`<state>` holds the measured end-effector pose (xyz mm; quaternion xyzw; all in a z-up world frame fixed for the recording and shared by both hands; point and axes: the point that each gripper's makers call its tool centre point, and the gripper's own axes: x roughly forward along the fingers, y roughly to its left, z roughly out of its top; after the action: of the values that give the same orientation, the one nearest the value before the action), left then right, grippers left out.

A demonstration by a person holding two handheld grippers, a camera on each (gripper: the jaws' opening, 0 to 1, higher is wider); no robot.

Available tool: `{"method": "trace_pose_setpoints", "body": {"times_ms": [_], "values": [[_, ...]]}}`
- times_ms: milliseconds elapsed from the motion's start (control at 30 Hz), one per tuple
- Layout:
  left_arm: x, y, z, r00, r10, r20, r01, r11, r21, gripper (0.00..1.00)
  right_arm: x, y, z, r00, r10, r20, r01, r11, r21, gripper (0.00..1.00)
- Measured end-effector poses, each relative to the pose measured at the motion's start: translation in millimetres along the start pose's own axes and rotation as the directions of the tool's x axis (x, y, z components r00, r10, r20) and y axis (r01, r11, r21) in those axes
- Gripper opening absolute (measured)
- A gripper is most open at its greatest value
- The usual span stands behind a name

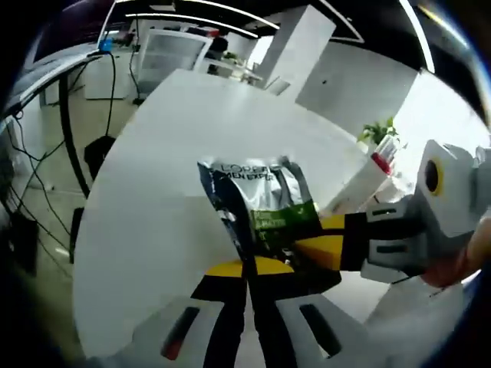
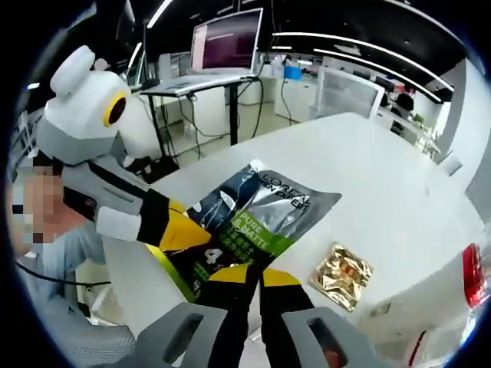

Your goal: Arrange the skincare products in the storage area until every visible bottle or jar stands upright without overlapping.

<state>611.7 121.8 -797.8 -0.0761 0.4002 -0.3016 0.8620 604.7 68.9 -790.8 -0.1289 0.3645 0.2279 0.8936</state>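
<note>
Right gripper view: right gripper (image 2: 253, 277) and left gripper (image 2: 184, 234) both clamp one dark-and-green sachet (image 2: 265, 215), raised above the white table (image 2: 383, 169). A gold foil packet (image 2: 341, 274) lies flat on the table nearby. A white tube (image 1: 360, 188) with a red cap stands at the table edge.

Handheld rig: the left gripper (image 1: 247, 270) has light grey housings, black jaws and yellow tips, its base bearing dark slots with a red mark. The right gripper (image 2: 251, 277) matches, grey, black and yellow. The person (image 2: 57, 253) wears a light grey-blue top.
</note>
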Motion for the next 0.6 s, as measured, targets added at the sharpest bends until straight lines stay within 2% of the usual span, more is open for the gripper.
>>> {"method": "trace_pose_setpoints", "body": {"times_ms": [67,167,267,333,367,400,467,500,567,600], "values": [[4.7,3.5,-2.2,1.000,0.013,-0.015,-0.013,1.000,-0.015,0.00,3.6,-1.8,-2.6,1.000,-0.018,-0.012,0.017,0.998,-0.052,0.00],[9.3,6.0,-5.8,0.999,0.037,-0.039,-0.036,0.999,0.022,0.00,7.9,-2.2,-7.9,0.999,-0.030,-0.023,0.028,0.996,-0.080,0.00],[9.1,5.2,-3.1,0.998,0.051,-0.022,-0.050,0.997,0.051,0.00,10.0,-11.2,-14.0,0.996,-0.067,-0.053,0.060,0.990,-0.127,0.03],[7.1,14.1,1.1,0.994,0.105,0.005,-0.105,0.988,0.113,0.00,7.5,-15.3,-11.7,0.996,-0.081,-0.040,0.075,0.989,-0.123,0.07],[7.4,11.6,0.0,0.996,0.093,0.000,-0.093,0.990,0.109,0.00,6.3,-17.4,-11.1,0.995,-0.089,-0.038,0.084,0.988,-0.129,0.06],[7.0,11.8,-0.7,0.996,0.084,-0.005,-0.083,0.991,0.107,0.00,2.7,-25.0,-9.3,0.992,-0.126,-0.026,0.120,0.980,-0.158,0.00],[6.9,10.0,-1.7,0.998,0.061,-0.009,-0.060,0.993,0.098,0.00,-1.7,-29.5,-3.9,0.988,-0.155,0.024,0.157,0.967,-0.200,0.00],[6.6,9.6,-2.0,0.998,0.058,-0.009,-0.057,0.994,0.096,0.00,-3.0,-24.9,-5.4,0.991,-0.135,0.025,0.137,0.972,-0.190,0.00],[6.5,10.2,-1.8,0.998,0.058,-0.006,-0.057,0.995,0.082,0.00,-2.0,-5.5,-7.8,0.998,-0.046,0.032,0.050,0.988,-0.146,0.00],[7.0,9.9,-1.8,0.998,0.058,-0.005,-0.058,0.995,0.076,0.00,-2.0,-0.8,-11.3,0.999,-0.030,0.019,0.032,0.991,-0.129,0.00]]}}
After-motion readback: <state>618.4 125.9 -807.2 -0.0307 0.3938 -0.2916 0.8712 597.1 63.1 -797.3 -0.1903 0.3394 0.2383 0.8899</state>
